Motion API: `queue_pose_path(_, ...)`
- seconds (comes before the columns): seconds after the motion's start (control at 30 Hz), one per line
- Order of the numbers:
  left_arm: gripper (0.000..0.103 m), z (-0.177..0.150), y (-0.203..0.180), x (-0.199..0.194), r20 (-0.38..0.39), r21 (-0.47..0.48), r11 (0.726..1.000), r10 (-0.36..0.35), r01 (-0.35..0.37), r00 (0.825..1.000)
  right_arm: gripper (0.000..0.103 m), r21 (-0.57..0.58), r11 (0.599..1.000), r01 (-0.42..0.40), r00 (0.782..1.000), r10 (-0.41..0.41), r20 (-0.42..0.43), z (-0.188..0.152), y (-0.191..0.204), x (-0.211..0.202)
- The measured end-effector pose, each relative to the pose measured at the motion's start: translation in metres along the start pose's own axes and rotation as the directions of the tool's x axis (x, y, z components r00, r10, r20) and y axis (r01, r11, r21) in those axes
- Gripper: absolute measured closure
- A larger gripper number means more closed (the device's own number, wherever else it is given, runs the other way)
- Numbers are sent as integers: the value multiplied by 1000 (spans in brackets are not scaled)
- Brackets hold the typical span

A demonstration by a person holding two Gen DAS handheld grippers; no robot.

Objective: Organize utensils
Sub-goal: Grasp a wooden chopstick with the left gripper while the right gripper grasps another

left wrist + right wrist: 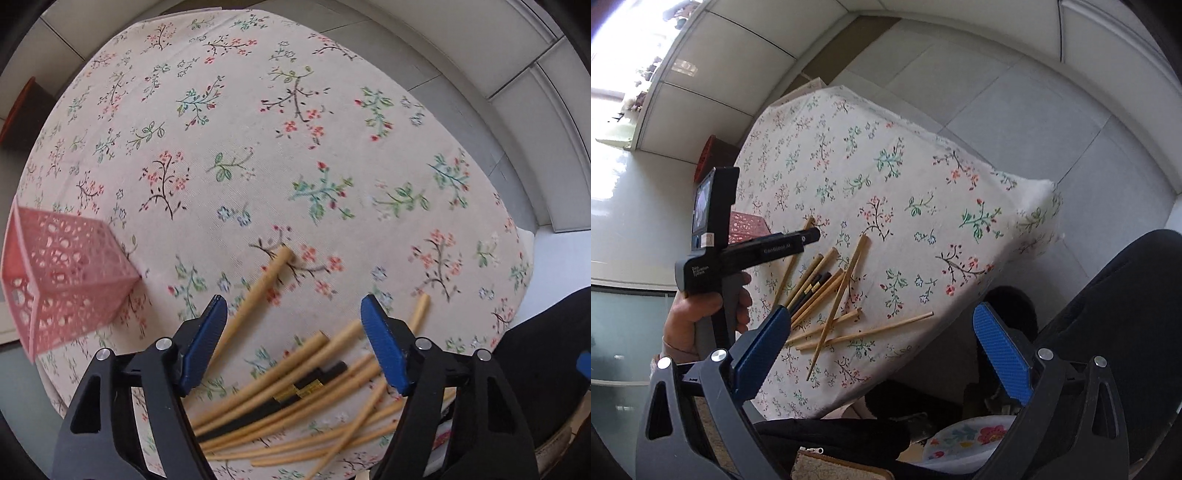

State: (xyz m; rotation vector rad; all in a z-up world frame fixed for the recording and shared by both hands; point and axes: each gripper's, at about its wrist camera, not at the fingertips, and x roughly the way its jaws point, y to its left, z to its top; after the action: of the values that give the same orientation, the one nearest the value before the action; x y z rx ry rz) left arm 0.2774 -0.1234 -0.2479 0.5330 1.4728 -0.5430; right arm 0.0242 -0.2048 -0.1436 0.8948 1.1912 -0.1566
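Note:
Several wooden chopsticks (295, 406) and a black pair (310, 387) lie in a loose pile on a floral tablecloth (258, 147). My left gripper (293, 306) is open and empty, hovering just above the pile. A pink perforated basket (62, 280) stands at the left table edge. In the right wrist view the pile (827, 295) lies on the cloth, the basket (746, 227) is partly hidden behind the left gripper's body (713, 236). My right gripper (882, 321) is open and empty, held back off the table's near edge.
The table (960, 221) is small, with grey tiled floor around it. A person's dark-clothed legs (1126, 295) are at the near right. A floral plate (967, 435) and a pouch (827, 465) lie low near me. A reddish stool (705, 155) stands beyond the table.

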Motion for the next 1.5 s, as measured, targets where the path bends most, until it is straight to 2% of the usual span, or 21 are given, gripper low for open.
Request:
queue_pose_path(0.07, 32, 4, 9, 6, -15, 6, 1000, -18, 18, 1000, 7, 25, 1000, -5, 998, 6, -58, -2, 1, 17)
queue_pose_path(0.17, 41, 3, 21, 16, -38, 14, 1000, -22, 22, 999, 9, 63, 998, -5, 991, 14, -133, -6, 3, 39)
queue_pose_path(0.2, 45, 1, 24, 19, -45, 14, 999, -28, 29, 999, 11, 74, 997, -4, 988, 16, -155, -8, 4, 47)
queue_pose_path(0.23, 45, -1, 27, 21, -42, 17, 999, -37, 38, 998, 14, 88, 996, 0, 984, 15, -178, -9, 5, 56)
queue_pose_path(0.27, 45, -4, 29, 20, -20, 26, 999, -41, 41, 999, 16, 105, 994, 5, 980, 15, -196, -10, 4, 63)
queue_pose_path(0.37, 55, -15, 33, 15, 17, 55, 998, -38, 37, 999, 29, 148, 988, 40, 971, -3, -240, -14, 4, 85)
queue_pose_path(0.43, 67, -27, 40, 5, 53, 51, 998, -45, 42, 998, 38, 175, 984, 47, 961, 3, -277, -17, 6, 99)
queue_pose_path(0.47, 81, -30, 44, 3, 76, 47, 998, -46, 43, 996, 40, 183, 982, 51, 958, 4, -285, -18, 8, 105)
queue_pose_path(0.5, 88, -34, 50, 0, 99, 43, 998, -52, 48, 994, 45, 189, 981, 52, 961, 2, -278, -18, 11, 109)
queue_pose_path(0.63, 90, -58, 69, -13, 211, 40, 999, -4, -5, 977, 50, 206, 977, 50, 969, 3, -249, -15, 18, 114)
queue_pose_path(0.7, 91, -75, 75, -30, 279, 32, 999, 12, -22, 960, 50, 244, 969, 47, 969, 15, -248, -17, 14, 116)
queue_pose_path(0.8, 92, -94, 80, -71, 383, 28, 999, 33, -47, 923, 50, 247, 967, 67, 967, -2, -253, -22, 11, 114)
queue_pose_path(0.93, 93, -120, 61, -129, 509, 32, 996, 55, -83, 859, 51, 266, 961, 72, 967, -2, -256, -26, 12, 115)
queue_pose_path(1.0, 94, -137, 47, -154, 560, 37, 995, 58, -95, 827, 52, 313, 946, 85, 972, -10, -234, -27, 9, 118)
queue_pose_path(1.1, 94, -139, 31, -168, 626, 41, 995, 43, -88, 778, 64, 351, 927, 134, 971, -51, -234, -25, 1, 126)
queue_pose_path(1.17, 94, -153, 31, -185, 662, 39, 997, 30, -74, 749, 65, 371, 914, 166, 967, -77, -243, -24, 0, 135)
queue_pose_path(1.27, 95, -166, 32, -201, 697, 36, 998, 13, -54, 717, 71, 362, 913, 190, 968, -112, -225, -18, 9, 139)
queue_pose_path(1.37, 95, -172, 31, -219, 730, 33, 999, 4, -42, 683, 72, 392, 892, 226, 963, -143, -230, -14, 13, 140)
queue_pose_path(1.4, 95, -174, 32, -222, 738, 27, 999, 7, -41, 675, 75, 384, 893, 236, 961, -156, -226, -11, 17, 141)
queue_pose_path(1.47, 95, -177, 35, -226, 744, 17, 999, 7, -29, 668, 89, 375, 896, 238, 964, -171, -204, -5, 22, 143)
queue_pose_path(1.5, 95, -179, 37, -227, 746, 9, 1000, 12, -27, 666, 89, 378, 896, 233, 966, -169, -195, -2, 24, 146)
